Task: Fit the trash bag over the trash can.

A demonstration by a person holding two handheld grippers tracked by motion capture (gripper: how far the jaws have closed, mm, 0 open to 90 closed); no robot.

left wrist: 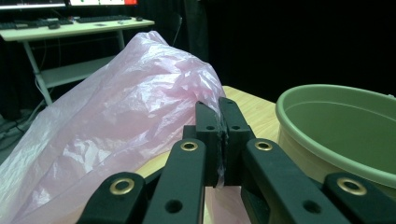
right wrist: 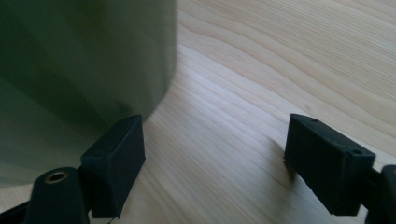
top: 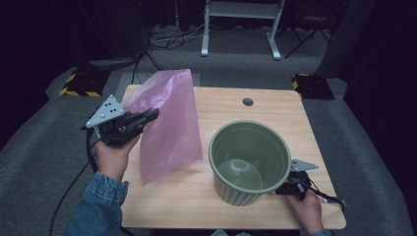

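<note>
Right now the person's hands are closest to me, so I start there. On the right side, the right gripper (top: 290,187) sits low on the wooden table (top: 187,196), just beside the bottom of the green pot (top: 249,162). Its jaws stand wide apart with nothing between them, and one jaw is right next to the pot's side; I cannot tell if it touches. On the left side, the left gripper (top: 153,114) is up in the air. Its jaws are squeezed tight on an edge of the pink plastic bag (top: 169,125), and the bag hangs down from them until its bottom reaches the table. The bag is just beside the pot, on its left.

I think the job is to put the bag into the pot like a liner. To do it well, the left hand should keep its tight pinch and carry the bag over the pot's big round mouth. The right gripper should hold the pot so it does not slide. Farther back there is grey floor (top: 236,69) and a white desk frame (top: 243,24).
</note>
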